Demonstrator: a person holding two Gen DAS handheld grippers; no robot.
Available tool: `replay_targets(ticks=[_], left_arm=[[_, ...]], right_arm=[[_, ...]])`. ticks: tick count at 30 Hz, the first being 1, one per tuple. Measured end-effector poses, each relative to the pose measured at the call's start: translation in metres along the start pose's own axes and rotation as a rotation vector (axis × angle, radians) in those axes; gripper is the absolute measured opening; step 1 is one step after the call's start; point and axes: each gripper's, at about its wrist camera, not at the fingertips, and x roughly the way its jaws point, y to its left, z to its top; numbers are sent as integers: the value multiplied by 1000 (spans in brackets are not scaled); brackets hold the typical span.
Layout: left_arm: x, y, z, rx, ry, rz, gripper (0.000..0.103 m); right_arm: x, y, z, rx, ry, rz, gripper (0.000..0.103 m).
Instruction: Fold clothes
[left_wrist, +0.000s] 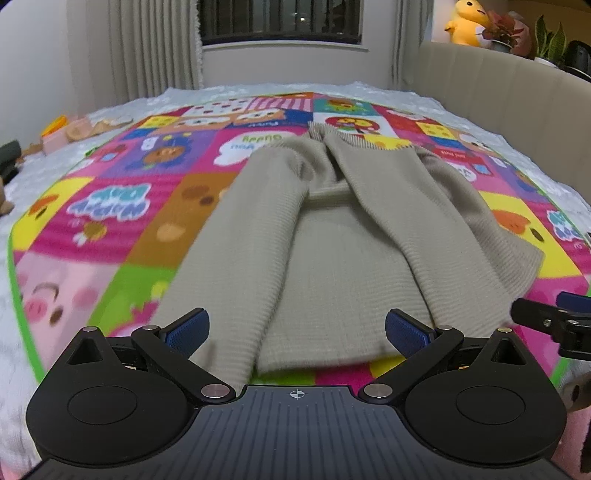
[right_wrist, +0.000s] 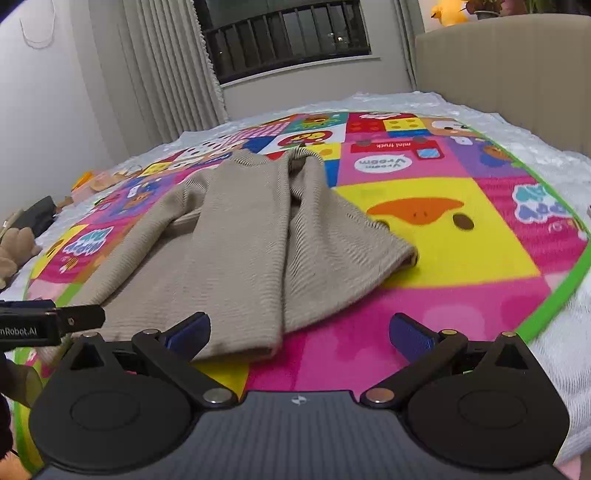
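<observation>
A beige ribbed sweater (left_wrist: 325, 240) lies on a colourful cartoon play mat (left_wrist: 110, 206) with both sleeves folded in over its body. It also shows in the right wrist view (right_wrist: 240, 251). My left gripper (left_wrist: 297, 328) is open and empty, just above the sweater's near hem. My right gripper (right_wrist: 299, 332) is open and empty, over the hem's right corner and the pink mat (right_wrist: 480, 236). The right gripper's tip shows at the right edge of the left wrist view (left_wrist: 554, 321); the left gripper shows at the left edge of the right wrist view (right_wrist: 48, 321).
The mat lies on a white bedspread (left_wrist: 22, 229). A beige padded headboard (left_wrist: 509, 92) stands to the right. Small toys and boxes (left_wrist: 70, 129) lie at the far left. Curtains (left_wrist: 155, 48) and a window are behind.
</observation>
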Motion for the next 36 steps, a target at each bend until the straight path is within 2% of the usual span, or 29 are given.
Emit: replay_targets(ticks=[4,7,10,14,17,21,23,24,26,29,32,34,36], left_arm=[[17,11,25,28,1,10,103],[35,20,44,51,10,6,103],[55,31,61,61,31,-11,103],[69,45,81,56,40,-30,103],[71,51,96,73,19,-46,103],[83,55,112,96,-6,-51,103],[94,55,116,102,6,-57,103],[100,55,117,105,17,-63,103],[110,54,116,114,39,-80,103],[124,51,115,129,62,-104,103],[135,46,116,135,75,-114,103],[141,42,116,136,86,-127,103],[147,37,116,152,99,-145,103]], right_arm=[[16,-3,25,13,1,31,103],[30,9,46,-33,-12,59,103],[56,35,78,-160,-29,75,103],[107,76,120,-390,-32,4,103],[150,99,147,-478,16,-13,103],[208,114,166,-491,147,3,103],[228,117,164,-539,196,-57,103],[231,116,162,-596,187,-102,103],[229,110,161,-729,105,-228,103],[224,86,164,-903,-55,-486,103],[234,45,171,-975,-145,-712,103],[239,18,181,-887,-117,-743,103],[240,-2,188,-770,-59,-696,103]])
